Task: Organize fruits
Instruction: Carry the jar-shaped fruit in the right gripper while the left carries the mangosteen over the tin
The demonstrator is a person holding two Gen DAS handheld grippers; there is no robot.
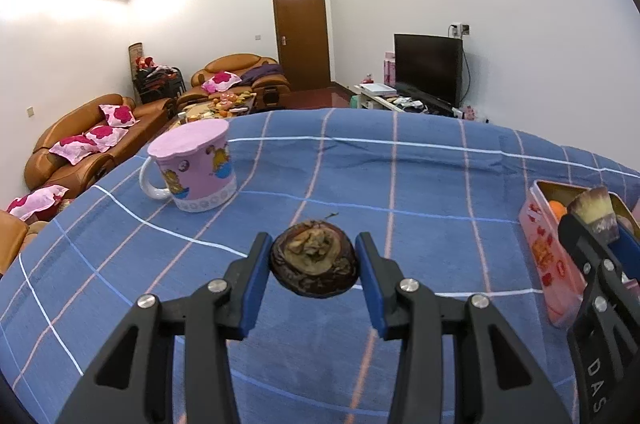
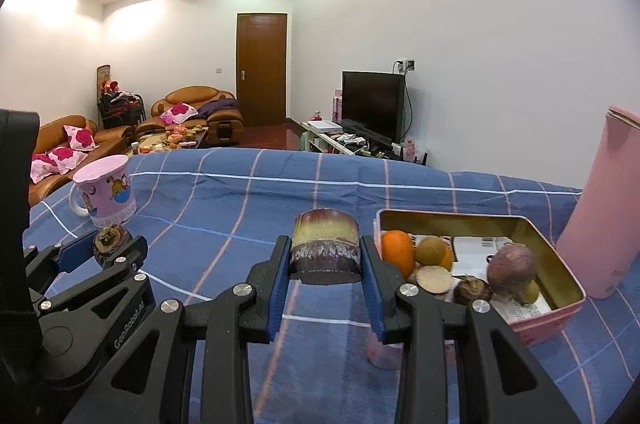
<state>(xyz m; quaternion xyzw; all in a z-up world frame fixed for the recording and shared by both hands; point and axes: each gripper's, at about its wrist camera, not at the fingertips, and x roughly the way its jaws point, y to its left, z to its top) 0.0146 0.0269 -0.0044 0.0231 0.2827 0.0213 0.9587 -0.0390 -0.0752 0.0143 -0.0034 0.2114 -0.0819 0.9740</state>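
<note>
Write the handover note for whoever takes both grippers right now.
Left gripper: shut on a dark mangosteen, held above the blue checked cloth.
Right gripper: shut on a purple-and-yellow sugarcane piece, just left of the pink tin.
Done: the tin already holds an orange, a kiwi and other fruit.
Left: put both held pieces into the tin. The pink mug stands untouched.
</note>
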